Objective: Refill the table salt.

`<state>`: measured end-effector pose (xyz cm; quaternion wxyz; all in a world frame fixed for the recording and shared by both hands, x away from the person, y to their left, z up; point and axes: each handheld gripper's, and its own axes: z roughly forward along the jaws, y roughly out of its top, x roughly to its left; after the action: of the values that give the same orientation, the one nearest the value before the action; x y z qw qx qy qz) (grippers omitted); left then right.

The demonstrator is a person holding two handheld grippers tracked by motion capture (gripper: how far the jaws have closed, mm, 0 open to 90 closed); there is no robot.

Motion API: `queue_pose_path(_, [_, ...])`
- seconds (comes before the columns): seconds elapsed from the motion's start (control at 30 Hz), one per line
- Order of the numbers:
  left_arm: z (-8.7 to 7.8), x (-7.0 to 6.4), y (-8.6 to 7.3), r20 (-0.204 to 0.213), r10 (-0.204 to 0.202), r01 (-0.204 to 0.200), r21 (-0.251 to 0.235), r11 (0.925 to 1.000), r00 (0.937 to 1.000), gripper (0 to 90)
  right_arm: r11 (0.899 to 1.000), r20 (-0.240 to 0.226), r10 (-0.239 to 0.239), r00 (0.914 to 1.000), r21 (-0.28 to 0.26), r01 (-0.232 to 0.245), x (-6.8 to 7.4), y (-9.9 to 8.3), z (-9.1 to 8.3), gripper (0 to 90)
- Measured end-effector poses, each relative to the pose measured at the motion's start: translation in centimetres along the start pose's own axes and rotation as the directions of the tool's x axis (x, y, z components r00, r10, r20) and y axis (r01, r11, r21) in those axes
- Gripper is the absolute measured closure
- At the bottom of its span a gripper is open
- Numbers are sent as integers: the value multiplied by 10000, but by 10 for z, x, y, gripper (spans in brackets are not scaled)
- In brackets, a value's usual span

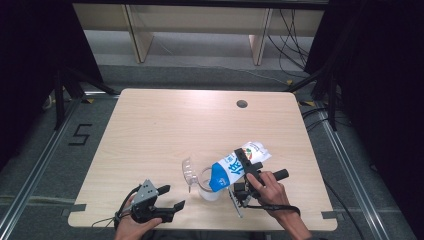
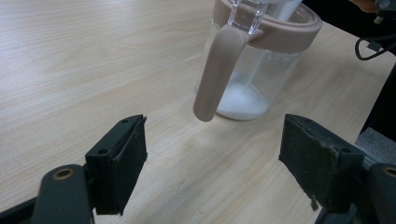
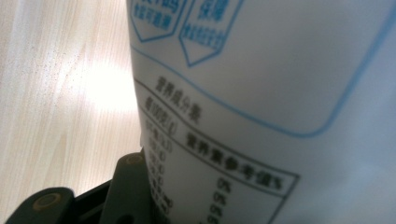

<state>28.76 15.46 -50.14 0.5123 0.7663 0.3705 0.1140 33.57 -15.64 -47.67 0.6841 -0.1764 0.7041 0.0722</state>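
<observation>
A blue and white bag (image 1: 239,165) is tilted mouth-down over a clear jar (image 1: 208,188) near the table's front edge. My right gripper (image 1: 248,169) is shut on the bag's middle. In the right gripper view the bag's printed white side (image 3: 280,102) fills the space against my jaw. The jar (image 2: 252,79) has a beige rim and handle (image 2: 219,70), its clear lid (image 1: 189,172) flipped open to the left, and white powder (image 2: 240,101) at its bottom. My left gripper (image 1: 167,197) rests open on the table left of the jar, jaws wide apart, nothing between them (image 2: 212,158).
The light wooden table (image 1: 165,125) has a round cable hole (image 1: 242,104) at the back right. Black frame legs and cables stand on the grey floor around it. A person's hands hold both grippers at the front edge.
</observation>
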Motion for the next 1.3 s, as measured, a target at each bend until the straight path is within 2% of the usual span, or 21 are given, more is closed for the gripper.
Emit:
queue_pose_path(0.07, [0,0,0,-1,-4,4,5,10000,10000,224,9982,-176,561,9983,243,-557,5,0,-1,550])
queue_pose_path(0.1, [0,0,0,-20,6,-6,6,10000,10000,224,9994,-52,345,9994,46,-345,4,0,0,552])
queue_pose_path(0.17, [0,0,0,-22,5,-5,7,10000,10000,224,9990,-133,415,9991,167,-413,4,1,-1,553])
queue_pose_path(0.3, [0,0,0,-42,30,-29,13,10000,10000,224,10000,-136,46,9999,48,-45,3,1,0,555])
queue_pose_path(0.33, [0,0,0,-33,19,-19,5,10000,10000,224,9992,-66,-404,9992,-69,403,0,2,0,555])
queue_pose_path(0.37, [-1,0,0,-32,31,-31,11,10000,10000,224,9986,-39,-512,9987,-94,512,-1,2,0,555])
queue_pose_path(0.43, [-1,0,0,-39,28,-28,9,10000,10000,224,9996,-54,-276,9996,-22,276,1,2,0,557])
queue_pose_path(0.5, [0,-1,0,-26,-19,19,2,10000,10000,224,9993,-31,-367,9993,-45,366,0,2,0,557])
queue_pose_path(0.57, [-1,-2,0,-114,-163,162,-44,9999,9998,224,9990,-254,-14,9997,438,25,3,2,-3,558])
queue_pose_path(0.63, [-1,-1,1,-50,46,-47,-42,10000,10000,224,9994,-214,112,9997,322,-105,4,2,-2,558])
queue_pose_path(0.67, [-1,-1,1,-54,41,-41,-43,10000,10000,224,9998,-179,-60,9998,164,63,3,2,-1,559])
queue_pose_path(0.73, [-1,-1,1,-51,81,-81,-16,10000,10000,224,9994,-126,272,9996,201,-269,6,2,-2,561])
queue_pose_path(0.83, [-1,-1,1,-67,53,-54,-29,10000,10000,224,9997,-110,196,9997,150,-195,5,3,-2,563])
queue_pose_path(0.9, [-1,-1,1,-52,46,-46,-34,10000,10000,224,9997,16,-243,9997,-44,243,1,3,-1,564])
queue_pose_path(0.93, [-1,-1,1,-52,75,-75,-20,10000,10000,224,9998,-82,97,9999,184,-96,4,3,-2,566])
queue_pose_path(1.1, [-1,-1,1,-21,-19,18,-80,10000,10000,224,9998,-145,-13,9999,210,16,4,4,-2,567])
queue_pose_path(1.13, [-1,-2,0,-64,-176,176,-79,9998,9998,224,9998,-141,-15,9999,202,18,4,4,-2,567])
queue_pose_path(1.17, [-1,-2,0,-59,-176,176,-83,9998,9998,224,9997,-95,-231,9997,58,231,2,4,-1,567])
queue_pose_path(1.2, [-1,-1,0,-57,-150,150,-61,9999,9999,224,9999,-92,-130,9999,29,130,3,4,-1,567])
queue_pose_path(1.23, [-1,-1,0,-56,-160,160,-64,9999,9999,224,9995,-130,282,9995,159,-280,7,3,-1,569])
queue_pose_path(1.3, [-1,-2,0,-79,-159,159,-46,9999,9998,224,9998,-157,53,9999,183,-51,6,2,-1,569])
